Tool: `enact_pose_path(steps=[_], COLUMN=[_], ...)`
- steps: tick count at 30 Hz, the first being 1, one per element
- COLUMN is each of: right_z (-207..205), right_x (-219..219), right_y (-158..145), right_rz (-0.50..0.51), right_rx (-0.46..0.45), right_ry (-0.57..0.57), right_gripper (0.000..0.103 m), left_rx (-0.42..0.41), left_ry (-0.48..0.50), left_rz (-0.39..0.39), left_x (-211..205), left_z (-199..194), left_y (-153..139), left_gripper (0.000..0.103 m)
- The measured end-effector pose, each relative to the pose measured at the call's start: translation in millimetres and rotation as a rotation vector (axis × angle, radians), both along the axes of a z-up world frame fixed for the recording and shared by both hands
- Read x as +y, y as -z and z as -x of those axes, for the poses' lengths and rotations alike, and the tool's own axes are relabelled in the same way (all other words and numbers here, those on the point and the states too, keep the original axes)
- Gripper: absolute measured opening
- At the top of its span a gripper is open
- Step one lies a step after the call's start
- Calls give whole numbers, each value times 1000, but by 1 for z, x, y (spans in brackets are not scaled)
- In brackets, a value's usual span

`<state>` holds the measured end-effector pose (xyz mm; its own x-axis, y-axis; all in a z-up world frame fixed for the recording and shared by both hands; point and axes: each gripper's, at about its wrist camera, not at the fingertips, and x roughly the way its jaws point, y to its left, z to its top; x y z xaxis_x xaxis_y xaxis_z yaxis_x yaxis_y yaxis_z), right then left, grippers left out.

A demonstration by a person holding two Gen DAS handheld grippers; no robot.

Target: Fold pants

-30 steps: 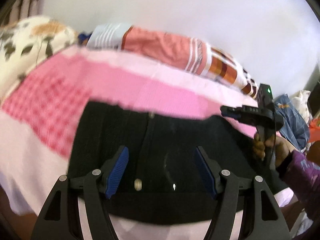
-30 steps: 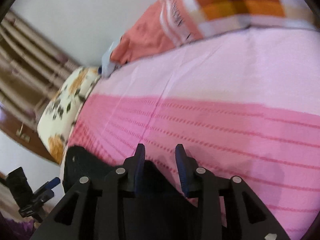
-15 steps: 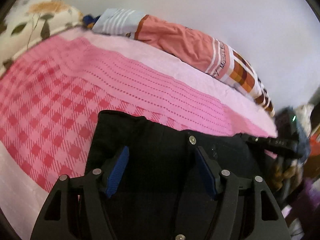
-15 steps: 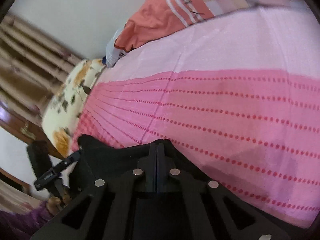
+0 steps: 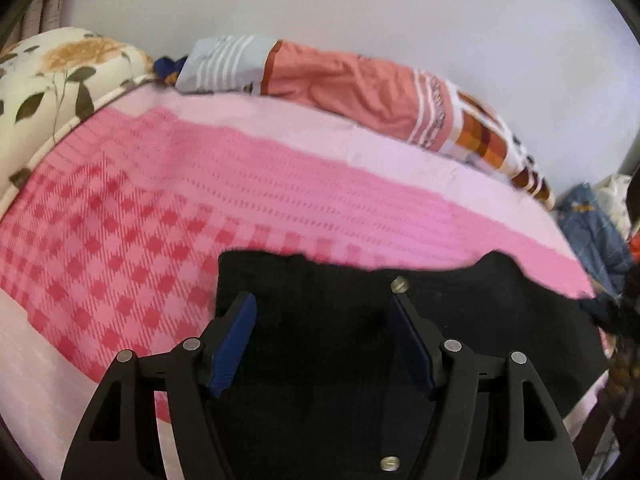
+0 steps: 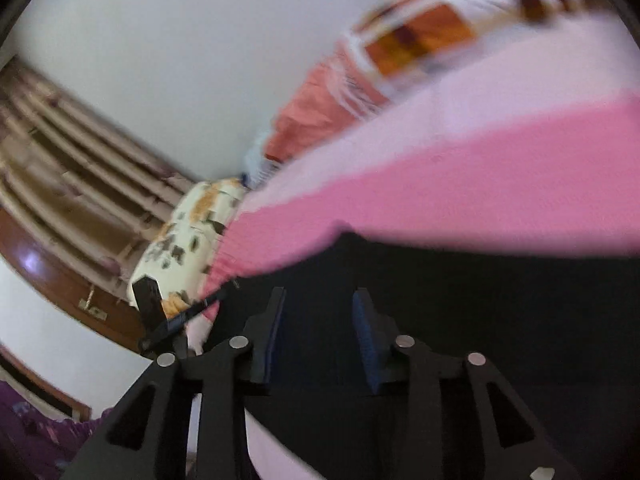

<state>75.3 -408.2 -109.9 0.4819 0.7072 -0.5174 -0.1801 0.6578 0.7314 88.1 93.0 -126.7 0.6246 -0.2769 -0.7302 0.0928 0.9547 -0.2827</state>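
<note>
The black pants point(image 5: 360, 340) are found laid on the pink bedspread point(image 5: 200, 208), at its near edge, with the waistband button point(image 5: 399, 285) uppermost and a second button point(image 5: 390, 463) showing low in the left wrist view. Half a second ago the right gripper point(image 6: 319, 334) was pinched fully closed at the edge of the cloth; its jaws are now opening, parted to a moderate gap, and dark fabric is seen behind and between them, though no pad is seen pressing on it. The right view is heavily blurred, so contact cannot be confirmed. The release is judged to mean that the carried portion has been set down. The left gripper point(image 5: 324, 344) is held well open above the waistband, nothing clamped; its spread is unchanged over the last second. Compared with a second ago, the pants are seen lying flatter and squarer on the bedspread. The fold is judged partly made; a fresh grasp is likely required next. A floral pillow point(image 5: 60, 80) and an orange blanket point(image 5: 360, 84) are noted at the far side, well apart.
</note>
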Motion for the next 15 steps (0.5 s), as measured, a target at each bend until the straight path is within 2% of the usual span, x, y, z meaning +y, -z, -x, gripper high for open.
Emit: enact_pose_path(steps=[2, 3, 4, 5, 7, 9, 11, 14, 15], right_z=[24, 35, 48, 58, 80, 105, 126, 138, 135], right_x=[-13, -15, -17, -23, -48, -80, -98, -78, -55], right_y=[23, 37, 49, 50, 38, 25, 18, 7, 8], right_rz=[-13, 10, 61, 42, -63, -195, -247, -257, -307], right_rx=[74, 127, 183, 176, 135, 77, 69, 54, 65], right_ry=[24, 27, 28, 37, 127, 237, 293, 212, 145], right_gripper=[33, 33, 29, 30, 31, 32, 32, 32, 32], left_rx=[-48, -60, -55, -40, -36, -101, -139, -111, -103], left_ry=[3, 5, 3, -6, -26, -36, -1, 162, 188], left_rz=[-9, -23, -31, -39, -50, -33, 0, 30, 40], left_x=[0, -1, -2, -3, -5, -9, -22, -67, -76], left_z=[7, 8, 8, 7, 12, 31, 48, 74, 80], left_y=[4, 5, 4, 0, -15, -42, -62, -69, -68], left_gripper=[71, 71, 71, 71, 71, 71, 71, 71, 71])
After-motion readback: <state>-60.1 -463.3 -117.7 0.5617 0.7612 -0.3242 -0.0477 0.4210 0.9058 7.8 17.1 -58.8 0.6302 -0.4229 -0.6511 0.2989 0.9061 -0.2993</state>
